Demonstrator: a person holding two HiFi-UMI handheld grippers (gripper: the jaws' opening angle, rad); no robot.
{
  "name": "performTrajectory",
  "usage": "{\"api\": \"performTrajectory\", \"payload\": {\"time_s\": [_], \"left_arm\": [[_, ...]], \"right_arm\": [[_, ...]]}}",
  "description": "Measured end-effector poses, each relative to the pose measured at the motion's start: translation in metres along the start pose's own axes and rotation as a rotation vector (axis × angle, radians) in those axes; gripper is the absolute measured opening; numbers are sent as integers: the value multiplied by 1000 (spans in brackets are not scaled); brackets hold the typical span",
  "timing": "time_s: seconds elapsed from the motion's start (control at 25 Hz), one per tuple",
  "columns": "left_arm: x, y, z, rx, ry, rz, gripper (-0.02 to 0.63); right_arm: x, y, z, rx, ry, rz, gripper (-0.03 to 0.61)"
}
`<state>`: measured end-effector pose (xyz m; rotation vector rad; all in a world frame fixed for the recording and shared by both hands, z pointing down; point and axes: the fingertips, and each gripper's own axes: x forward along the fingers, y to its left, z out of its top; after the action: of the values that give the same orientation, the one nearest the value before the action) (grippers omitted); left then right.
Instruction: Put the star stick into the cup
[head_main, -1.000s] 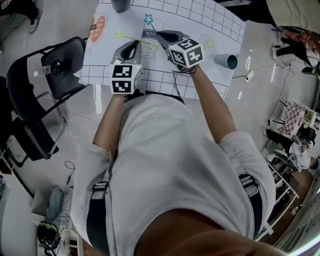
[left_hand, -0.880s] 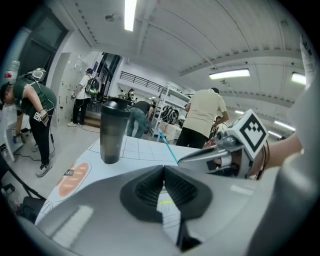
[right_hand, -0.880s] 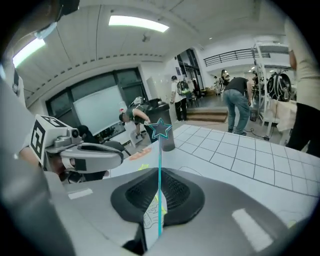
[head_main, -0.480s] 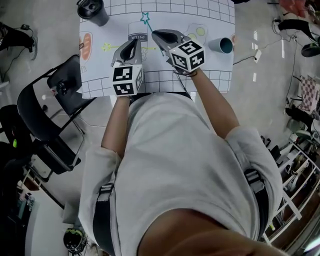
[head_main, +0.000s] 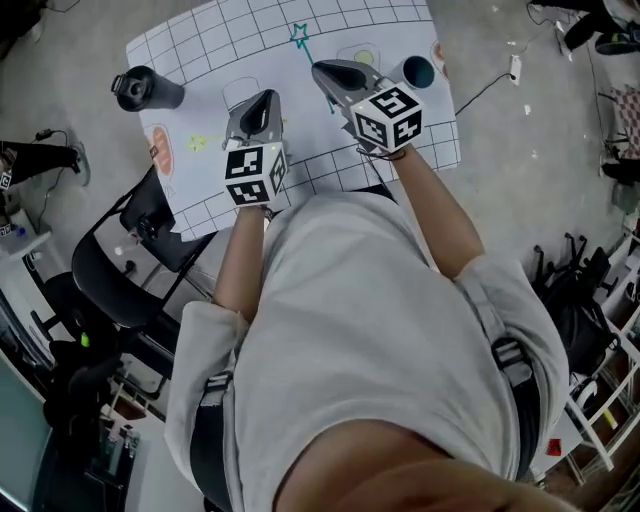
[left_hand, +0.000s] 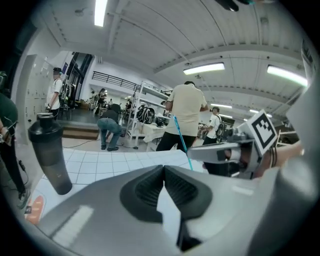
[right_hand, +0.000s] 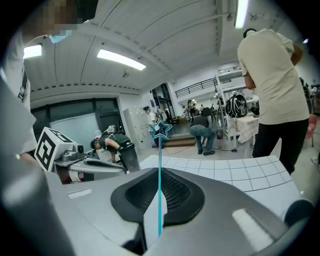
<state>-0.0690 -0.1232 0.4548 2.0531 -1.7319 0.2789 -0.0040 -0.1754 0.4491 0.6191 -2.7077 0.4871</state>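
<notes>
The star stick (head_main: 300, 38) is a thin teal rod with a star at its far end. My right gripper (head_main: 320, 70) is shut on its lower part and holds it over the white grid mat (head_main: 210, 35). In the right gripper view the rod (right_hand: 160, 150) stands upright between the pads, with the star on top. The dark teal cup (head_main: 417, 72) sits on the mat just right of the right gripper. My left gripper (head_main: 262, 100) hovers over the mat to the left, its jaws shut on nothing (left_hand: 163, 169).
A black shaker bottle (head_main: 145, 90) stands at the mat's far left corner and shows again in the left gripper view (left_hand: 50, 155). A black chair (head_main: 150, 250) stands left of the table. Cables lie on the floor to the right, and people stand in the background.
The head view has swung, so the table now sits tilted in the picture. Both grippers keep their places over the mat, and the right one still holds the stick.
</notes>
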Motion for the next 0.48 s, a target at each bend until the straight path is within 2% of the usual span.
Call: {"api": "performTrajectory", "payload": {"time_s": [0.48], "left_arm": [[48, -87, 27, 88, 1, -189, 3]], "right_arm": [[-89, -67, 13, 90, -162, -202, 15]]}}
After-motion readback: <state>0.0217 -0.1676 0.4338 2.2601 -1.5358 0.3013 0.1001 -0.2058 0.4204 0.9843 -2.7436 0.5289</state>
